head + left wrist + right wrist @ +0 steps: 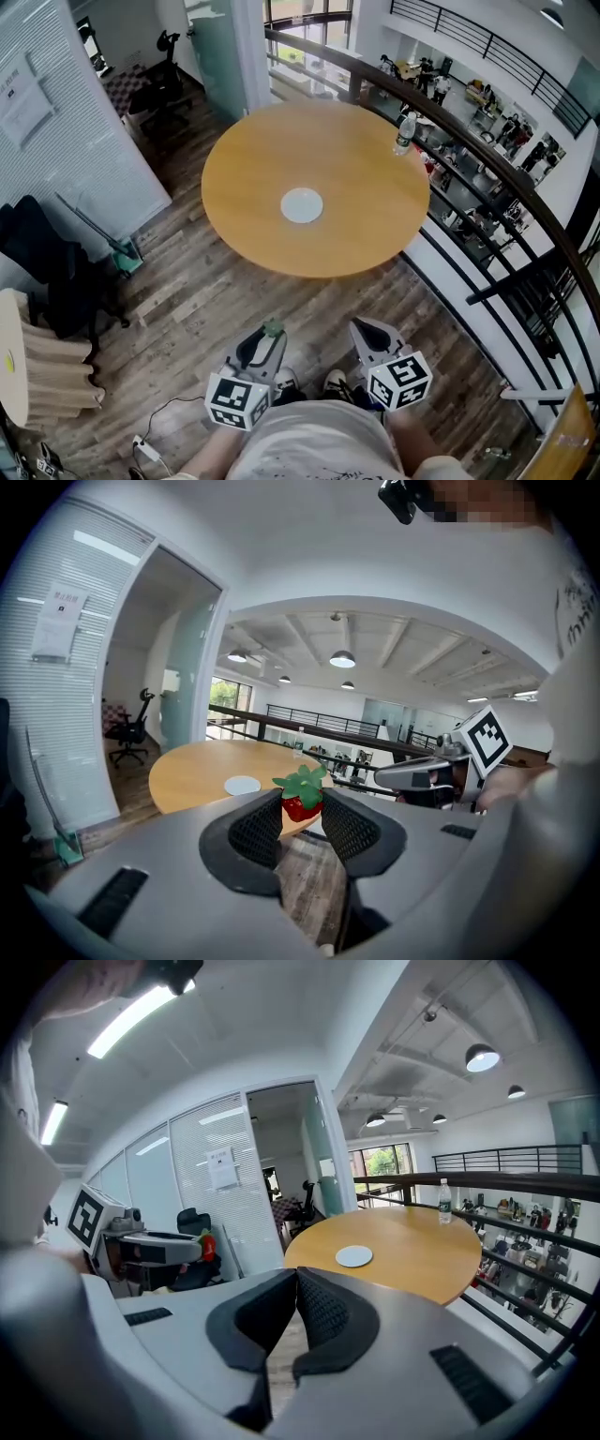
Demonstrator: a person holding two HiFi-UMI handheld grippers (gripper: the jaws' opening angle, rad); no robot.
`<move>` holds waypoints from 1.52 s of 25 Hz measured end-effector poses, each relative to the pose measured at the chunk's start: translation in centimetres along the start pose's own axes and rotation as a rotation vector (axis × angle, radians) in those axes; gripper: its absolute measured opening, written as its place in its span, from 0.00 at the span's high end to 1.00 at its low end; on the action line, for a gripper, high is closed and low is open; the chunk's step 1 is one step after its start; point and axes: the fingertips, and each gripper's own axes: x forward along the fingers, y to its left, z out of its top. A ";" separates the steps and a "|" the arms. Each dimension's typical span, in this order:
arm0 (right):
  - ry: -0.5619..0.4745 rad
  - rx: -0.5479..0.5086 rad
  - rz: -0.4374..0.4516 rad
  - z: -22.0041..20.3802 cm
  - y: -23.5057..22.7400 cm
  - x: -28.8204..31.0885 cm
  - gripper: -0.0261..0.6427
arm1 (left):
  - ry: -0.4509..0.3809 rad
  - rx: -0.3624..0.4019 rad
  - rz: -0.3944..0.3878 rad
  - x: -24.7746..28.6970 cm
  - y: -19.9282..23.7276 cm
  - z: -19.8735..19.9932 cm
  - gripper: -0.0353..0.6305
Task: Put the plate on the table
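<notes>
The left gripper (271,336), near and left, pinches one toy strawberry (302,803). One white plate (302,205) lies far ahead of both grippers, at the middle of the one round table (239,178). The right gripper (367,328) has its jaws together and empty. One bottle (404,133) stands at the table's far right edge.

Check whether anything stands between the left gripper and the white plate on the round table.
Nothing visible does: only floor and tabletop lie between the left gripper and the plate. The bottle stands aside at the table's far edge. That gripper is shut on a strawberry.
</notes>
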 end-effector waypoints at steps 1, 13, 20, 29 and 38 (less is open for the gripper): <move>-0.002 -0.001 -0.009 0.2 0.3 0.4 0.92 | -0.002 0.000 -0.002 -0.3 0.6 0.0 0.73; -0.062 0.023 -0.111 2.3 3.0 3.1 0.92 | -0.002 -0.016 -0.073 -0.8 5.4 -0.1 0.73; -0.058 0.032 -0.098 2.8 0.9 6.6 0.92 | 0.010 -0.019 -0.081 3.0 7.7 0.8 0.73; -0.045 0.038 -0.063 5.6 -6.8 13.1 0.92 | 0.037 -0.017 -0.045 11.4 11.4 3.7 0.73; -0.041 0.019 -0.006 10.5 -14.2 18.5 0.92 | 0.023 -0.023 -0.005 19.9 13.7 8.6 0.73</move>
